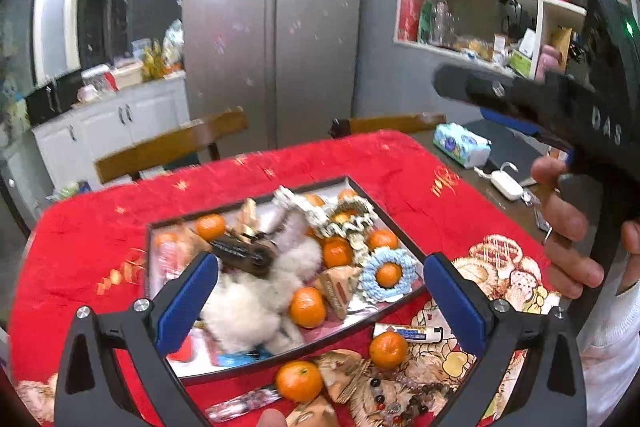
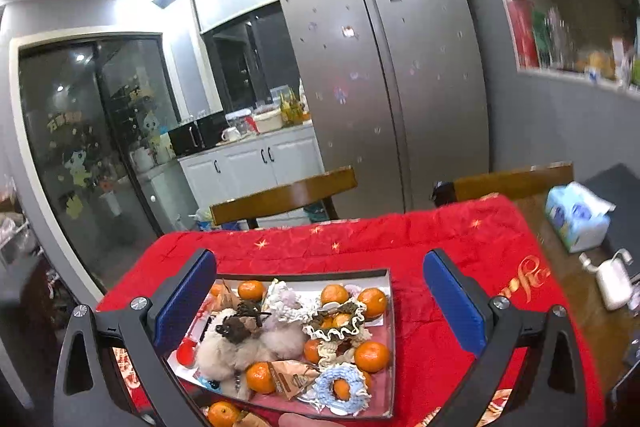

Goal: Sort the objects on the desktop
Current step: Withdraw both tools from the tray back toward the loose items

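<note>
A shallow tray (image 1: 168, 225) on the red cloth holds several mandarins, a white plush toy (image 1: 248, 303), crocheted rings (image 1: 386, 273) and wrapped snacks. It also shows in the right wrist view (image 2: 390, 311). My left gripper (image 1: 320, 291) is open and empty above the tray's near side. Outside the tray near me lie two mandarins (image 1: 387, 349), a lighter (image 1: 412, 334), a bead string (image 1: 404, 393) and wrapped snacks (image 1: 344, 379). My right gripper (image 2: 320, 303) is open and empty above the tray; its body shows at right in the left wrist view (image 1: 560, 107).
A tissue pack (image 1: 462, 143) and a white charger (image 1: 506, 183) lie on the bare wooden table right of the red cloth (image 1: 92, 235). Two wooden chairs (image 1: 172, 143) stand behind the table. A fridge (image 1: 276, 27) and shelves are beyond.
</note>
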The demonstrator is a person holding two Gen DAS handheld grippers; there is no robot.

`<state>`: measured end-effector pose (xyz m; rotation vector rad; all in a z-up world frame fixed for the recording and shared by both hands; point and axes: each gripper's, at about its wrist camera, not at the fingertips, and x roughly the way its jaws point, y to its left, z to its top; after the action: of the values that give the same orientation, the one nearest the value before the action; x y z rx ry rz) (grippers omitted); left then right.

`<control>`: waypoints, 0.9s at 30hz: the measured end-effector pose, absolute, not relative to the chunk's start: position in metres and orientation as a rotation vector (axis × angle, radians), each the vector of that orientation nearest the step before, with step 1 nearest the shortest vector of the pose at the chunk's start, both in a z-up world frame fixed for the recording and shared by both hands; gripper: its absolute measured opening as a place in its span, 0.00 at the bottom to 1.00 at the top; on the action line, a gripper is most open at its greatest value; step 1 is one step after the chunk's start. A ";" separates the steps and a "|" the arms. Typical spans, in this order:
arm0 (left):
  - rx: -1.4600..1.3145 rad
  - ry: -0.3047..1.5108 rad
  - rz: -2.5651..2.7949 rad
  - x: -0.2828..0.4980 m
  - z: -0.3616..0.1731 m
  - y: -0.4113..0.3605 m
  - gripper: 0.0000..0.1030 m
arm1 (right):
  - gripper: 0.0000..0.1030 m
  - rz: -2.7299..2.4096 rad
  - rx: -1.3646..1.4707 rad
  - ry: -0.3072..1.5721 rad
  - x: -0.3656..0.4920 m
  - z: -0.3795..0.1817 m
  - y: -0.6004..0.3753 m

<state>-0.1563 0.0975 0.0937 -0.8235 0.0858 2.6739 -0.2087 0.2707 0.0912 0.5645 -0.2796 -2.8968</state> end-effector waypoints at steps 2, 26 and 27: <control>-0.777 0.090 2.714 -0.143 0.108 0.088 1.00 | 1.00 -2.891 0.535 -0.268 -0.196 0.098 0.269; -0.619 0.208 2.854 0.005 0.078 0.054 1.00 | 1.00 -2.861 0.410 -0.087 -0.051 0.059 0.280; -0.627 0.202 2.838 0.006 0.074 0.056 1.00 | 1.00 -2.858 0.405 -0.093 -0.049 0.056 0.281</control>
<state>0.0065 0.0563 0.0742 -0.6269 0.2023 2.8381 -0.0487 0.2812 0.0560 0.4047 -0.0933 -2.8585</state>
